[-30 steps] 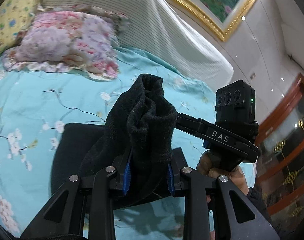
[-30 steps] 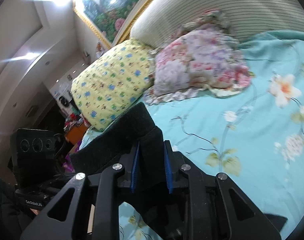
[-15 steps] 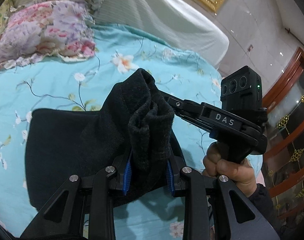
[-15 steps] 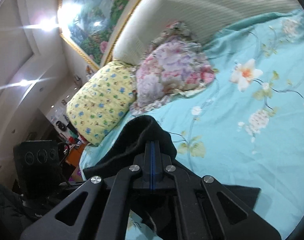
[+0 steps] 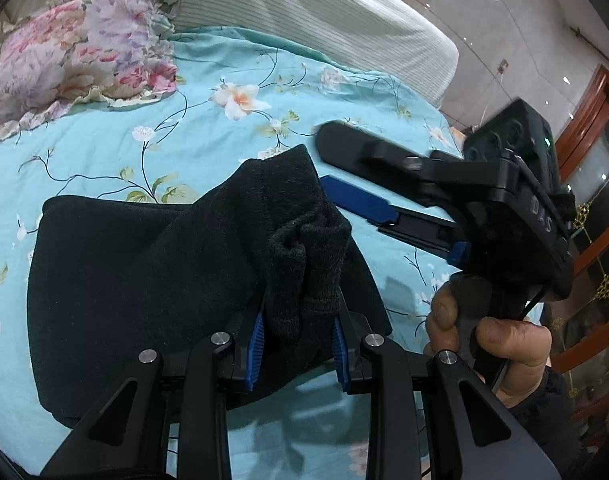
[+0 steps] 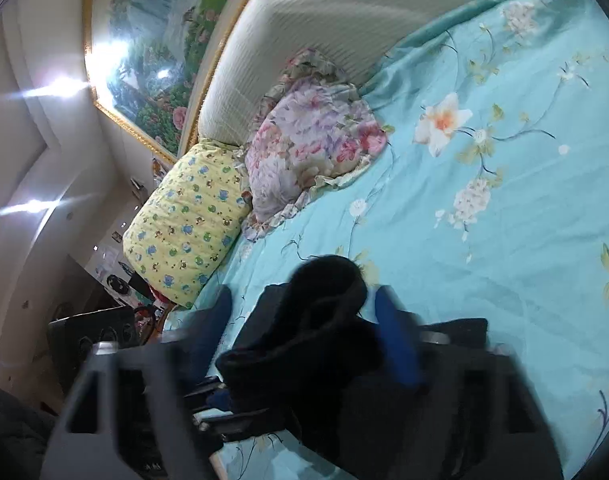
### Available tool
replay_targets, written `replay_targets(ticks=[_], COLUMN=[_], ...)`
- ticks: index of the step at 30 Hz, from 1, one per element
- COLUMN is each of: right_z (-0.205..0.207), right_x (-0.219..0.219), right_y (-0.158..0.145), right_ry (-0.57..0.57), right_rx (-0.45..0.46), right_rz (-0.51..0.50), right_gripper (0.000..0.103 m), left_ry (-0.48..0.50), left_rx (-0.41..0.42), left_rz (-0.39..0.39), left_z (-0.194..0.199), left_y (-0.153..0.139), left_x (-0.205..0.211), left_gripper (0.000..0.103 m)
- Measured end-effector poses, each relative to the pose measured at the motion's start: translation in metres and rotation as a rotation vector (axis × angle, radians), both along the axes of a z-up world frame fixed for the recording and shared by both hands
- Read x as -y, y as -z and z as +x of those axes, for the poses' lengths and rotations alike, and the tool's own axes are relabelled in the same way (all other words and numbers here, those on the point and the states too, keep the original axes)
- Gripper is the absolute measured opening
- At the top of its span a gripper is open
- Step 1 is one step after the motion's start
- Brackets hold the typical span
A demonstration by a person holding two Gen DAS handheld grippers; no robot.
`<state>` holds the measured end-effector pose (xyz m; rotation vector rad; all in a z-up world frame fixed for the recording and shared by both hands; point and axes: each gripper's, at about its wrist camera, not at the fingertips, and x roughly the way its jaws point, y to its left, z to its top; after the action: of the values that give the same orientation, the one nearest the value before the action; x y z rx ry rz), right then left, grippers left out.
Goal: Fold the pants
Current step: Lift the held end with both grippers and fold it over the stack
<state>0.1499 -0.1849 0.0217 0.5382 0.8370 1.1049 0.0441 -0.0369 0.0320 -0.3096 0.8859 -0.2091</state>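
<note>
The black pants (image 5: 144,280) lie folded on the turquoise flowered bedsheet (image 5: 224,80). My left gripper (image 5: 298,344) is shut on a bunched end of the pants and holds it up above the rest. My right gripper (image 5: 332,164) shows in the left wrist view just right of that bunch, with its jaws wide apart and nothing between them. In the right wrist view my right gripper (image 6: 304,344) is blurred and open, with the raised bunch of the pants (image 6: 324,320) standing between its spread fingers.
A flowered pillow (image 5: 76,60) and a yellow pillow (image 6: 184,232) lie by the padded headboard (image 5: 324,20). A framed painting (image 6: 152,48) hangs above. Wooden furniture (image 5: 592,200) stands beyond the bed's right edge.
My right gripper was shut on the pants and has opened, letting go of the cloth. My left gripper has kept its hold, and the pants have sunk lower onto the bed.
</note>
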Motion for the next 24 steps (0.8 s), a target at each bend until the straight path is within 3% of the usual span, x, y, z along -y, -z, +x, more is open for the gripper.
replay_targets(ticks=[3, 5, 7, 10, 17, 24], right_z=[0.000, 0.001, 0.003, 0.003, -0.004, -0.001], right_x=[-0.015, -0.021, -0.017, -0.008, 0.014, 0.031], right_y=[0.004, 0.010, 0.014, 0.010, -0.007, 0.016], right_ry=[-0.008, -0.020, -0.014, -0.011, 0.024, 0.087], right_rx=[-0.025, -0.044, -0.068, -0.063, -0.017, -0.062], right_rz=[-0.078, -0.107, -0.099, -0.093, -0.106, -0.143], right_gripper=[0.075, 0.060, 0.034, 0.022, 0.019, 0.019], left_ry=[0.005, 0.006, 0.012, 0.030, 0.097, 0.133], left_rx=[0.006, 0.003, 0.001, 0.011, 0.031, -0.034], left_rz=[0.005, 0.023, 0.019, 0.014, 0.031, 0.026], left_z=[-0.001, 0.000, 0.000, 0.001, 0.004, 0.020], left_y=[-0.002, -0.002, -0.002, -0.006, -0.010, 0.013], left_x=[0.001, 0.002, 0.002, 0.007, 0.032, 0.041], left_gripper=[0.028, 0.028, 0.028, 0.028, 0.028, 0.029])
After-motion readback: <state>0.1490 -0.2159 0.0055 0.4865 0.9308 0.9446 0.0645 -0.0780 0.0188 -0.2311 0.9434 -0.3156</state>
